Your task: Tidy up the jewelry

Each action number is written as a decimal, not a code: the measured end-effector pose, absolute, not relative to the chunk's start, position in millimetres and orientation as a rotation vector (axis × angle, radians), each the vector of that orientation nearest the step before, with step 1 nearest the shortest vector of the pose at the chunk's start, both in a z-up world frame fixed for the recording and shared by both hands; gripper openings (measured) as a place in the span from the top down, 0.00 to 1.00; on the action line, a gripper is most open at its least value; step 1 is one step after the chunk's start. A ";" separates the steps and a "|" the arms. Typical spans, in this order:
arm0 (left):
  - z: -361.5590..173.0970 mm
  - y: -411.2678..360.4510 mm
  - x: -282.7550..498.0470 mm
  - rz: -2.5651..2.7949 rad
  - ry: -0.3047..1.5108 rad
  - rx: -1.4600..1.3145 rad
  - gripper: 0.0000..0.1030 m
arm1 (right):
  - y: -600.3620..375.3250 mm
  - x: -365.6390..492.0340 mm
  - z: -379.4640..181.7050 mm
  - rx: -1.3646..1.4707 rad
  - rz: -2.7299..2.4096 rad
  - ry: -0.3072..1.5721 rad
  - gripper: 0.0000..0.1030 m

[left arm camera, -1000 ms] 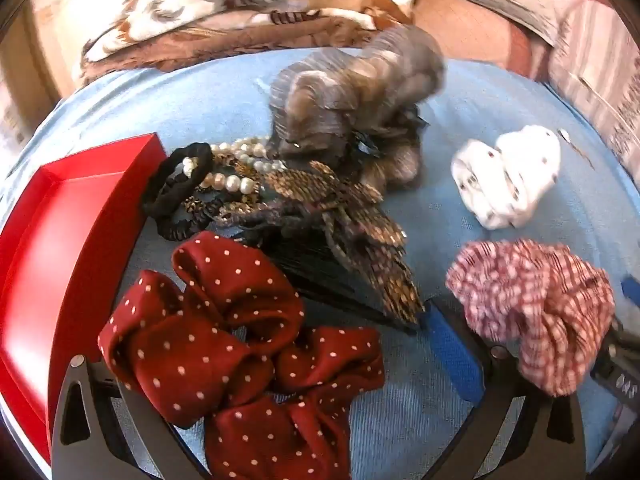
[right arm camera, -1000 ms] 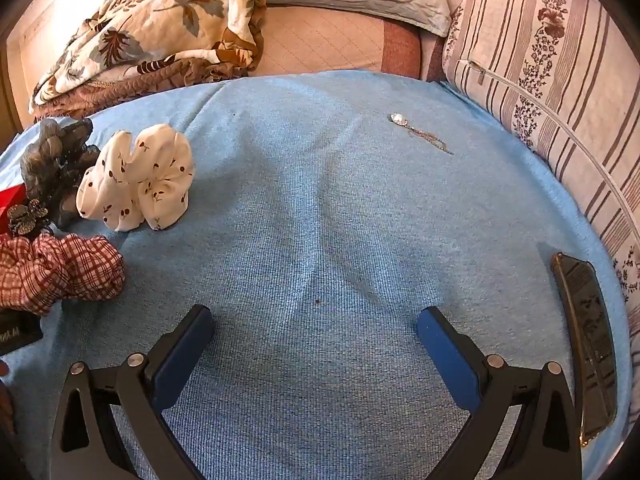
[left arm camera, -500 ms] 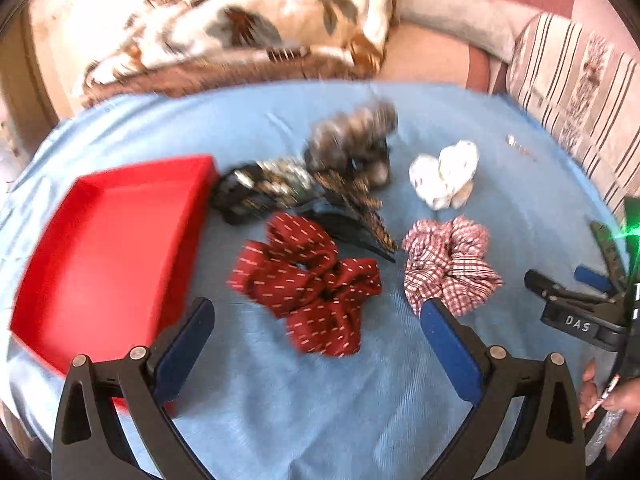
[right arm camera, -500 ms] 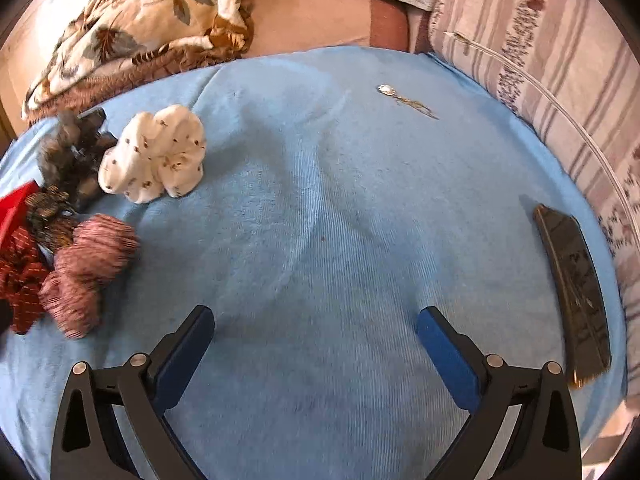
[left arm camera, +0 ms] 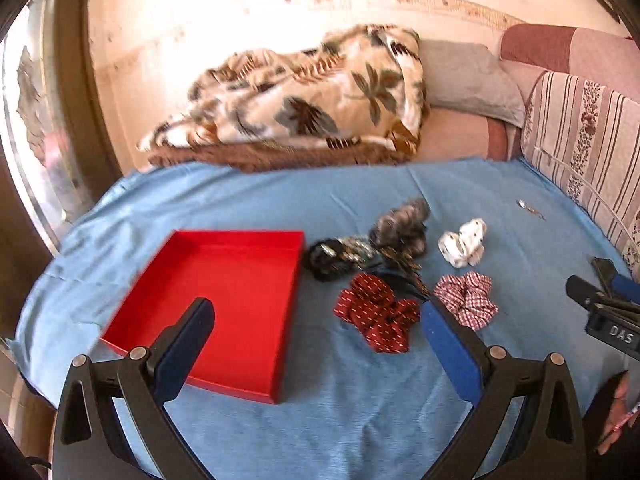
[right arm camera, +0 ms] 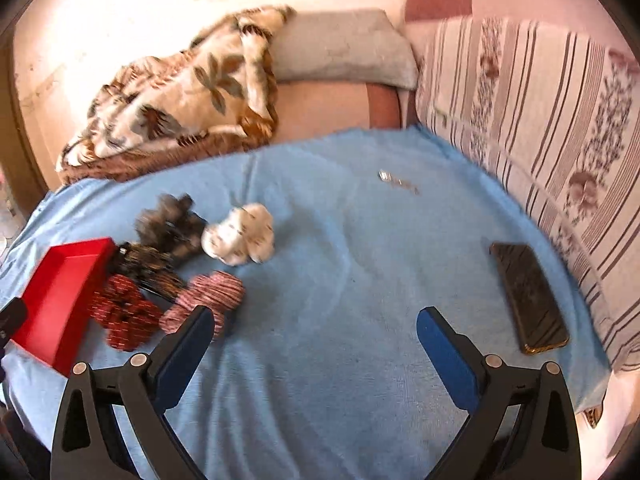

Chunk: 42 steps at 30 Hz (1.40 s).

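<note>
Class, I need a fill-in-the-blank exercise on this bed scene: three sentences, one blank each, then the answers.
1. The shallow red cardboard tray holds ____ items.
2. The dark rectangular phone lies on the ____ cloth.
3. The white dotted fabric scrunchie lies to the ____ of the dark red dotted scrunchie, seen from the left tongs.

Answers: no; blue; right

Left wrist view looks down and forward from above the near edge of the blue sheet, red tray at 10 o'clock. Right wrist view faces likewise, farther right, phone at 3 o'clock. Both share the scrunchie pile and blanket, at middle distance.
</note>
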<state>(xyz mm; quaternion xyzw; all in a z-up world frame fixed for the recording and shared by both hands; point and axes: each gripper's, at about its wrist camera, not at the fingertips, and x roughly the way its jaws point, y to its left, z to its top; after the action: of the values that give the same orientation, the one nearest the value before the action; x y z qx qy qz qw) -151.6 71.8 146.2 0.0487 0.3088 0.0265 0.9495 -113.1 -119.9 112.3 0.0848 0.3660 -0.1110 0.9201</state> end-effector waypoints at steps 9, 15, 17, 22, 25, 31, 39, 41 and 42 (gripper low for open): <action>164.2 87.1 -169.4 0.045 0.597 0.056 0.00 | -87.1 -134.3 142.2 0.084 -0.221 0.643 0.01; 170.7 89.6 -175.7 0.039 0.581 0.032 0.00 | -74.7 -147.2 153.2 0.048 -0.225 0.584 0.00; 173.2 89.8 -178.8 0.039 0.570 0.026 0.00 | -72.8 -149.6 155.8 0.044 -0.224 0.571 0.00; 181.5 91.5 -187.2 0.041 0.531 0.008 0.00 | -72.8 -157.1 161.7 0.047 -0.224 0.541 0.00; 186.8 93.5 -192.4 0.043 0.514 0.002 0.00 | -72.0 -160.9 165.0 0.048 -0.227 0.530 0.00; 196.8 97.1 -203.6 0.053 0.476 -0.008 0.00 | -69.4 -171.2 172.9 0.042 -0.230 0.499 0.00; 206.5 101.1 -218.5 0.070 0.416 -0.009 0.00 | -64.6 -184.0 183.9 0.035 -0.232 0.446 0.00; 208.8 101.6 -222.5 0.075 0.398 -0.009 0.00 | -63.9 -186.9 185.9 0.034 -0.232 0.433 0.00; 209.7 102.3 -223.7 0.077 0.392 -0.008 0.00 | -63.8 -188.3 186.4 0.035 -0.231 0.428 0.00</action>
<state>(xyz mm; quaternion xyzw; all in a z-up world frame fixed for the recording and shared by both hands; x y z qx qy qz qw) -223.7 102.3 209.7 -0.0042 0.1946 0.0381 0.9801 -188.3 -63.8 186.4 0.0172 0.2121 -0.1144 0.9704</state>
